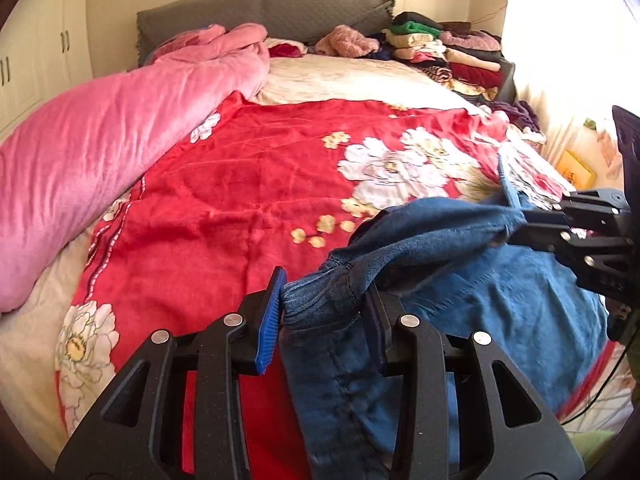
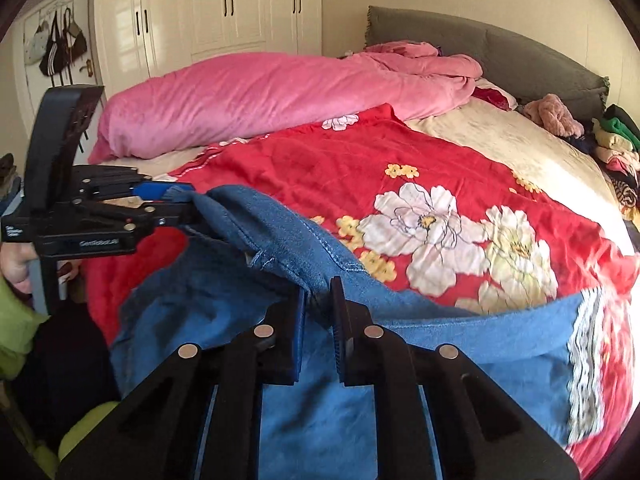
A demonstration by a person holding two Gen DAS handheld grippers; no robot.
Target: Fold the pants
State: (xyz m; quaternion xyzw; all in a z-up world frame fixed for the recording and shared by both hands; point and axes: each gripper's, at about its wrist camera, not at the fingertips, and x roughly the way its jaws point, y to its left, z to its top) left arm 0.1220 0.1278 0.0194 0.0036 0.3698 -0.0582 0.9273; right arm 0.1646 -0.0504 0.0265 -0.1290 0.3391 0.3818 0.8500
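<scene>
A pair of blue jeans (image 1: 516,304) hangs lifted over the near end of a red flowered blanket (image 1: 240,184). My left gripper (image 1: 326,296) is shut on a thick bunched seam of the denim. In that view my right gripper (image 1: 524,220) comes in from the right edge, clamping another part of the same edge. In the right wrist view my right gripper (image 2: 319,296) is shut on a stitched fold of the jeans (image 2: 360,392), and a frayed hem (image 2: 584,360) shows at the right. The left gripper (image 2: 184,204) grips the cloth at the left, with a hand below it.
A rolled pink duvet (image 1: 100,152) lies along the bed's left side. Folded clothes (image 1: 448,52) are stacked at the far right by the grey headboard (image 1: 260,12). White wardrobes (image 2: 224,8) and hanging bags (image 2: 56,48) stand beyond the bed. A bright window lies to the right.
</scene>
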